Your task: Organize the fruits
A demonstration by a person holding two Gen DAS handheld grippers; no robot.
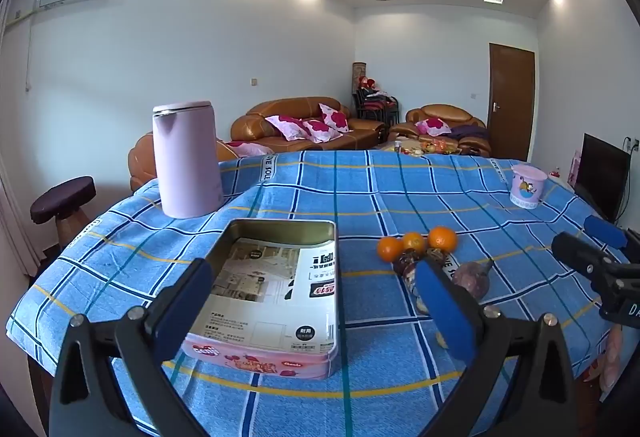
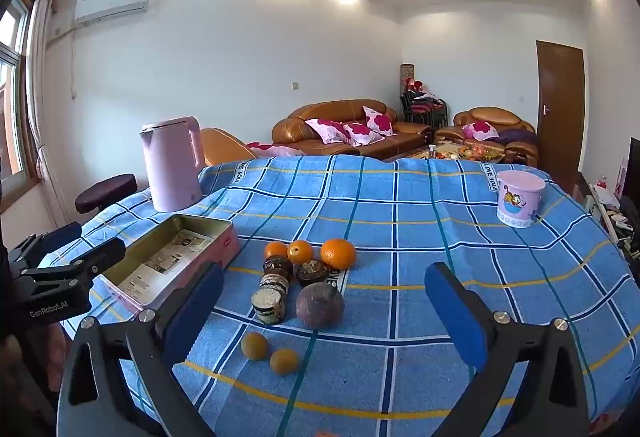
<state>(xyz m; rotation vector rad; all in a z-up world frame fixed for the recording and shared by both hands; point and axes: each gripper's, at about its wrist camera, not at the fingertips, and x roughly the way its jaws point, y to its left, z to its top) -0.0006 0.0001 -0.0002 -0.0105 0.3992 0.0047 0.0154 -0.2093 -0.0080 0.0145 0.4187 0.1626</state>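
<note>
Both the left gripper and right gripper spread their fingers wide, empty, above the fruit and tin on the desk.

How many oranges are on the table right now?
3, in a row at the far edge of the fruit cluster: left orange, middle orange, larger right orange. The two small yellowish fruits nearer the camera aren't counted.

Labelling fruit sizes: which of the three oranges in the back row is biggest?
The rightmost orange, at the row's right end; the other two are visibly smaller.
</note>
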